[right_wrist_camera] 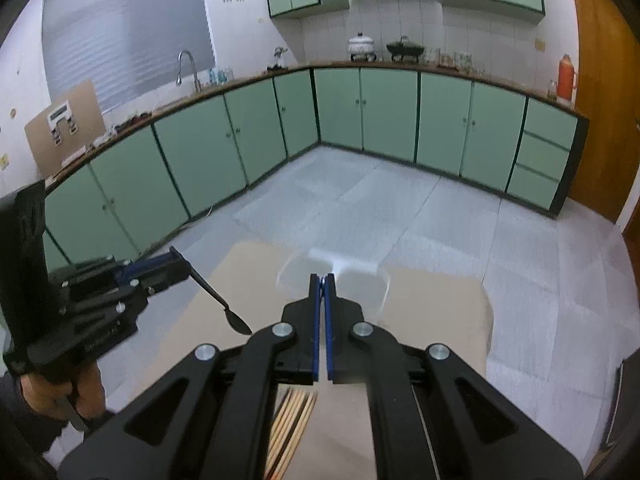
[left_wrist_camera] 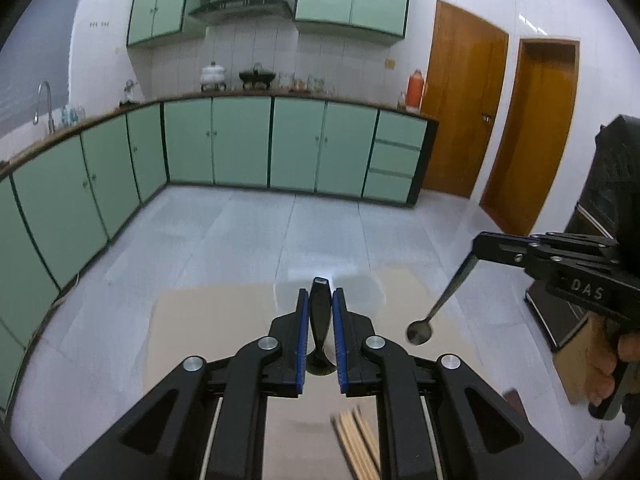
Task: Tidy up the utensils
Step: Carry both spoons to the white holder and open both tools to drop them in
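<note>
Left wrist view: left claw (left_wrist_camera: pixel 320 312) clamped on black spoon (left_wrist_camera: pixel 320 320) by handle, bowl hanging down, above bench (left_wrist_camera: pixel 208 320) far edge. Chopsticks (left_wrist_camera: pixel 356 440) lie at near edge.

Right wrist view: right claw (right_wrist_camera: pixel 322 296) pinched shut on metal spoon (left_wrist_camera: pixel 444 300), clear tray (right_wrist_camera: pixel 340 280) beyond at far edge. Judgement: keep both spoons steady, lower bowl-first into tray.

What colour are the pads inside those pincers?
Blue, on the black fingers of the left gripper; clearest in the left wrist view.

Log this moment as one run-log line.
left claw: shut on black spoon | right claw: shut on metal spoon | chopsticks: on cardboard below
</note>
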`<state>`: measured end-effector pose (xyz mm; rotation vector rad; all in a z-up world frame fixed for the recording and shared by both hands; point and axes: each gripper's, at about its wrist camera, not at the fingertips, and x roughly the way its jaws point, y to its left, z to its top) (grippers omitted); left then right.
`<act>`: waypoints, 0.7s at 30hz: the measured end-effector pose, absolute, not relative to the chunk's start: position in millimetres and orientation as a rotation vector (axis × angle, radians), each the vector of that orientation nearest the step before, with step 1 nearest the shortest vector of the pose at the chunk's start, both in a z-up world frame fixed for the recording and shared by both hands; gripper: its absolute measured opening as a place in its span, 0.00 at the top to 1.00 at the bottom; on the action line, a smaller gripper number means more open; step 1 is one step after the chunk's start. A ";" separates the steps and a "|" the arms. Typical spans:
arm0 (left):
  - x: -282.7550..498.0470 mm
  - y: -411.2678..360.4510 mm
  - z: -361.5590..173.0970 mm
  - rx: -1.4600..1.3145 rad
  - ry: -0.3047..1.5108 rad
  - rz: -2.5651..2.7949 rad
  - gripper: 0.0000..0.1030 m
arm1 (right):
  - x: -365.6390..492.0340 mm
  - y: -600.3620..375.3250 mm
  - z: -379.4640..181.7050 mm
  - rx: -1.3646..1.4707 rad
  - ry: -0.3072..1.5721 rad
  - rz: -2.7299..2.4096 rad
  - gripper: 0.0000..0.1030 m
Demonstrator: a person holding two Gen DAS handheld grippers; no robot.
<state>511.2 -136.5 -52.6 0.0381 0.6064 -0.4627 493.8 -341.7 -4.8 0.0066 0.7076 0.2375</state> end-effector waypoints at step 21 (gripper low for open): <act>614.1 -148.1 -141.9 -0.010 0.725 -0.392 0.80 | 569.6 -367.5 -87.5 0.086 0.777 0.136 0.86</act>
